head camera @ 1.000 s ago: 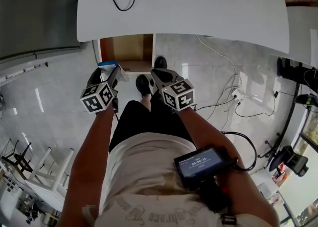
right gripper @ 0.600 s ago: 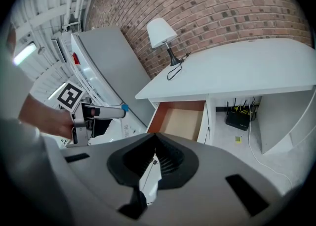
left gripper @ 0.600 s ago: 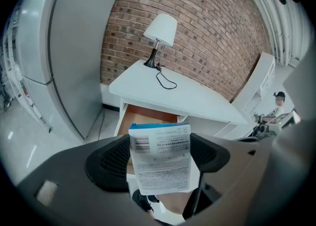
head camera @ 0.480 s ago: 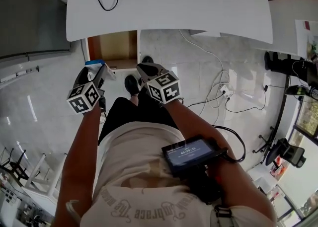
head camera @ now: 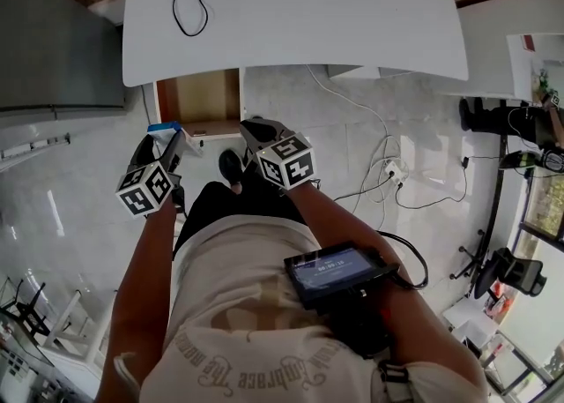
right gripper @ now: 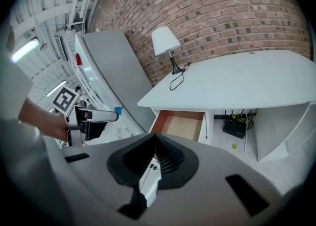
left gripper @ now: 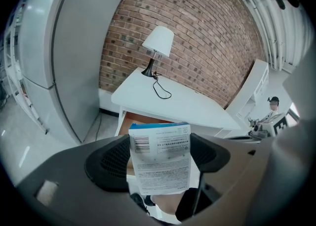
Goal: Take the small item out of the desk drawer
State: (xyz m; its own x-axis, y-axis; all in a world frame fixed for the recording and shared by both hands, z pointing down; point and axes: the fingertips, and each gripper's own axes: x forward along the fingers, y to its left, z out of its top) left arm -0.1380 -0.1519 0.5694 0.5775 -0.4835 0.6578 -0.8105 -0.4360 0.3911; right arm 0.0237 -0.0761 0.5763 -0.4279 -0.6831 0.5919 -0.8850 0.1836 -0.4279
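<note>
Both grippers drawn back slightly from drawer [head camera: 201, 97] since a second ago. Jaws of left gripper [head camera: 169, 142] clamped on small packet [left gripper: 160, 157], white with blue top edge, held upright, out of drawer and in front of it. Jaws of right gripper [right gripper: 153, 157] together, nothing between. Grippers side by side, near each other, not touching. Both forearms stretched forward and down from torso. Drawer open under white tabletop [head camera: 300, 13]; lamp [left gripper: 158, 46] on tabletop by brick wall.

A red-brown brick wall [right gripper: 222, 7] rises behind a white desk [head camera: 300, 13] that carries a white-shaded table lamp [right gripper: 165, 42]. A tall grey cabinet [left gripper: 74, 62] stands beside the desk on a pale, glossy tiled floor [head camera: 79, 190], where cables [head camera: 388, 166] trail.
</note>
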